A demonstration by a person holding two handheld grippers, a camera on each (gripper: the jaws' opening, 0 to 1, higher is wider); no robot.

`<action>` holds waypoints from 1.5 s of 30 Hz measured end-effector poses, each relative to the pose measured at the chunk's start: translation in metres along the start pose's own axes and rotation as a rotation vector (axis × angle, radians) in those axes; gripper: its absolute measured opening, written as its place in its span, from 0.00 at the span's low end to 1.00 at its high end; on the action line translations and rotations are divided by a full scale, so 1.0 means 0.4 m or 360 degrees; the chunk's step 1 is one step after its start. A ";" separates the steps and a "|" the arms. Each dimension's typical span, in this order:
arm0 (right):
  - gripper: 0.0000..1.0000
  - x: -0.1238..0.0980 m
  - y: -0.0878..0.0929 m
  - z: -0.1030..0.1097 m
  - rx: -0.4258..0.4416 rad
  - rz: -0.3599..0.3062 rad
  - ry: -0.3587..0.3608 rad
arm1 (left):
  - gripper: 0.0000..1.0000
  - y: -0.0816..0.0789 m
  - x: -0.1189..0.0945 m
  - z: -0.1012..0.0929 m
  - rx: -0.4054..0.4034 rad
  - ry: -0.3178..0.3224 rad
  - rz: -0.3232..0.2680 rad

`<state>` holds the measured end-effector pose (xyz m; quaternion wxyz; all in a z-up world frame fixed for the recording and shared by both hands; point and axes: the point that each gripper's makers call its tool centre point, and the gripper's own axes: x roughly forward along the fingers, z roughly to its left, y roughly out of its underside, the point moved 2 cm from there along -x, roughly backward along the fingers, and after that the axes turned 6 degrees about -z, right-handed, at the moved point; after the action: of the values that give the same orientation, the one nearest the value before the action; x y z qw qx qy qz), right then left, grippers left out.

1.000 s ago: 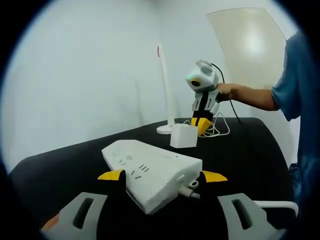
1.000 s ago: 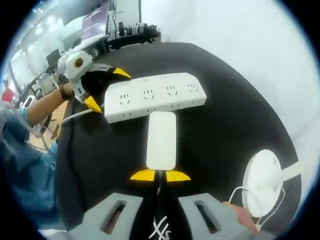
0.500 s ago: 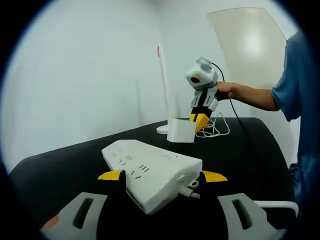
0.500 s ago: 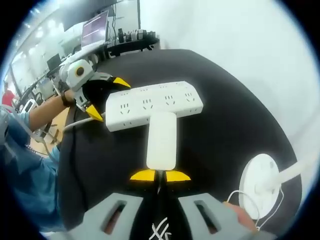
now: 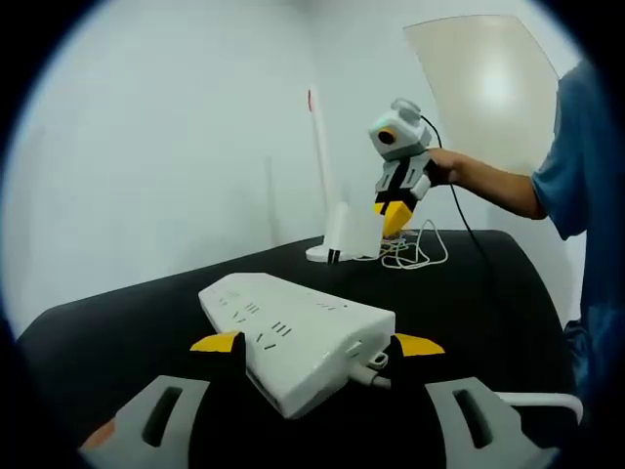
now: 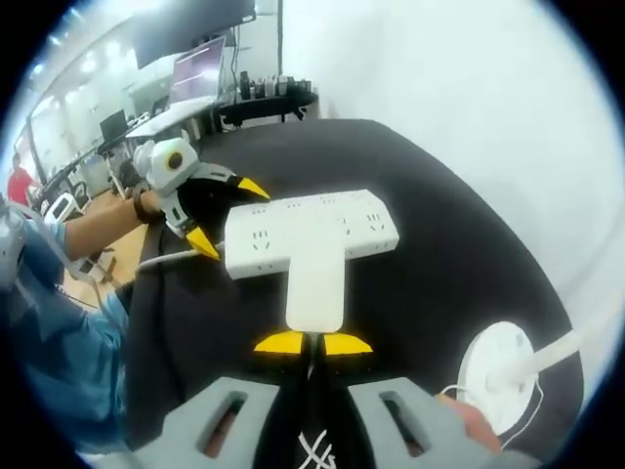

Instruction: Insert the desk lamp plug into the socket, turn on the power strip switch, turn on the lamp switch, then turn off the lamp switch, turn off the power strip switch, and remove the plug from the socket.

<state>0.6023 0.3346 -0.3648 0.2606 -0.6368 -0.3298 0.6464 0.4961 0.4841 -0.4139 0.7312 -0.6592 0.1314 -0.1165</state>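
Nearest to me, the left gripper point(image 5: 317, 344) is sitting with its yellow-tipped jaws spread around the end of the white power strip point(image 5: 293, 332), one tip at each side, steadying it on the black table point(image 5: 488, 293); whether the tips are actually pressing the casing I cannot tell. The strip's cable point(image 5: 366, 374) is trailing out of that end. Farther off, the right gripper point(image 5: 395, 210) is carrying the lamp's white plug point(image 6: 315, 271), its jaws clamped shut on the plug's rear, with the prongs point(image 5: 334, 256) hanging in the air above the table, well short of the sockets. Beyond, the lamp base point(image 6: 503, 376) is resting on the table with its thin wire point(image 5: 415, 254) looped beside it. For the insertion, I judge the plug needs squaring over one socket, prongs matched to the slots, then a straight push while the left gripper is bracing the strip against sliding.
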 end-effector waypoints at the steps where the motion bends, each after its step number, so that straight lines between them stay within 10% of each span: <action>1: 0.06 -0.001 -0.002 -0.001 -0.0005 -0.0003 0.0001 | 0.57 0.000 0.000 0.000 -0.0001 0.0000 0.0000; 45: 0.06 0.001 -0.066 0.014 -0.0087 -0.0145 -0.0042 | 0.62 0.000 0.010 -0.008 0.0027 0.0010 -0.0011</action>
<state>0.5947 0.3514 -0.3452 0.2680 -0.6193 -0.3794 0.6329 0.4987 0.4798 -0.4144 0.7359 -0.6531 0.1304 -0.1220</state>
